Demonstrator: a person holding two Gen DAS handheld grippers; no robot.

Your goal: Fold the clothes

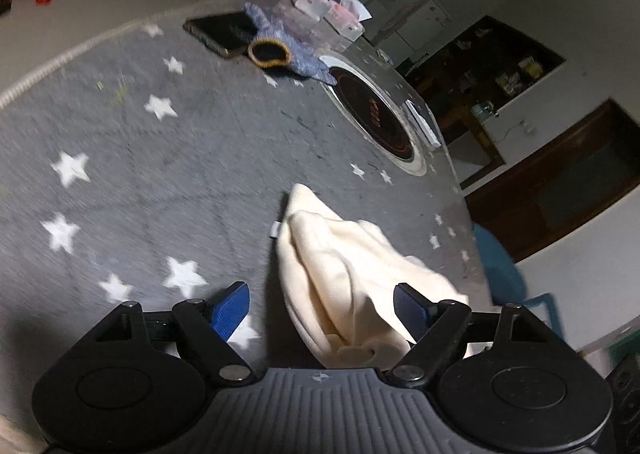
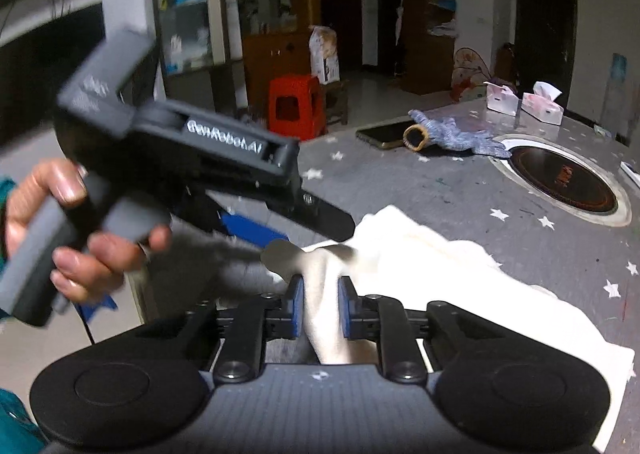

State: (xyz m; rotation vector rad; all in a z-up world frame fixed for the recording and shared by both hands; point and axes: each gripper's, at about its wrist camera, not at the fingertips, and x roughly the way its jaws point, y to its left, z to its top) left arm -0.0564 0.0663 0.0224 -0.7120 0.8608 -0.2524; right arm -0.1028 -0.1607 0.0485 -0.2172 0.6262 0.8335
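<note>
A cream garment point(image 1: 340, 274) lies bunched on the grey star-patterned tablecloth point(image 1: 140, 173). My left gripper point(image 1: 320, 308) is open, its blue pads wide apart, with the garment lying between them and near the right pad. In the right wrist view my right gripper point(image 2: 322, 310) is shut on a fold of the same cream garment point(image 2: 440, 274), which spreads out to the right. The left gripper point(image 2: 256, 230), held in a hand, hovers just left of the garment's far edge.
A built-in round hotplate point(image 1: 376, 113) sits in the table beyond the garment. A phone point(image 1: 224, 31), a blue knit glove point(image 1: 288, 45) and tissue packs point(image 1: 344, 19) lie at the far side. A red stool point(image 2: 296, 105) stands on the floor past the table.
</note>
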